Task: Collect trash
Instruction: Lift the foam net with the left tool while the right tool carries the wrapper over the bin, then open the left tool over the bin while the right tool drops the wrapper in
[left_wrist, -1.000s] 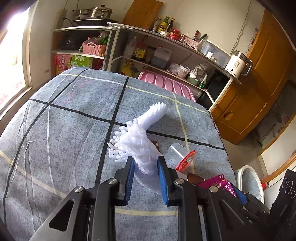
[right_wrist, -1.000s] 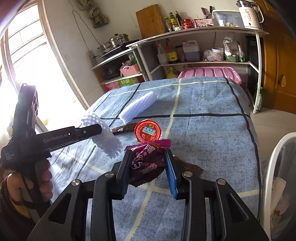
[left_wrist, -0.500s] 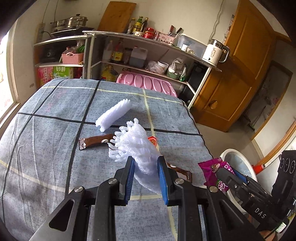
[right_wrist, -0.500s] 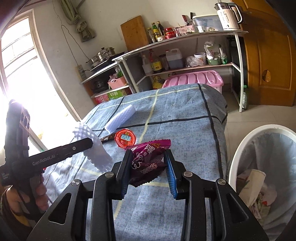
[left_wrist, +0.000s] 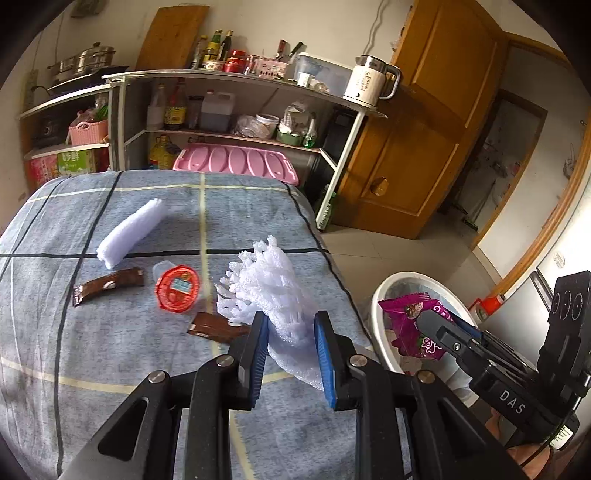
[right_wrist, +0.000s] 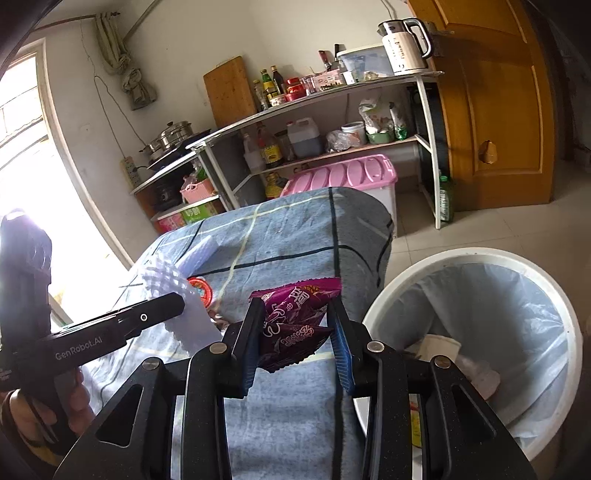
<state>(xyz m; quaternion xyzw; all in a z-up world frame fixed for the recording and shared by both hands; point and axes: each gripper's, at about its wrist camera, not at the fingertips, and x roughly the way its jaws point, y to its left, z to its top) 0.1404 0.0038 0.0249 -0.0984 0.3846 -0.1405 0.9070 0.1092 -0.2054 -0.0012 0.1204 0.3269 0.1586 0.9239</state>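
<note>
Purple crinkled snack wrapper sits pinched in the right gripper jaws beside the white lined bin; carry fully over its rim before releasing. Left gripper jaws clamp white foam netting over the tabletop's right edge.

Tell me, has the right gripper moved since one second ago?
Yes. The right gripper, shut on the purple wrapper, has swung right, off the table toward the bin.

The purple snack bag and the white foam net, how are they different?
The purple snack bag is shiny, printed and crumpled; the white foam net is plain, soft mesh. The right gripper holds the bag next to the trash bin; the left gripper holds the net above the table. Both are pinched between blue pads.
</note>
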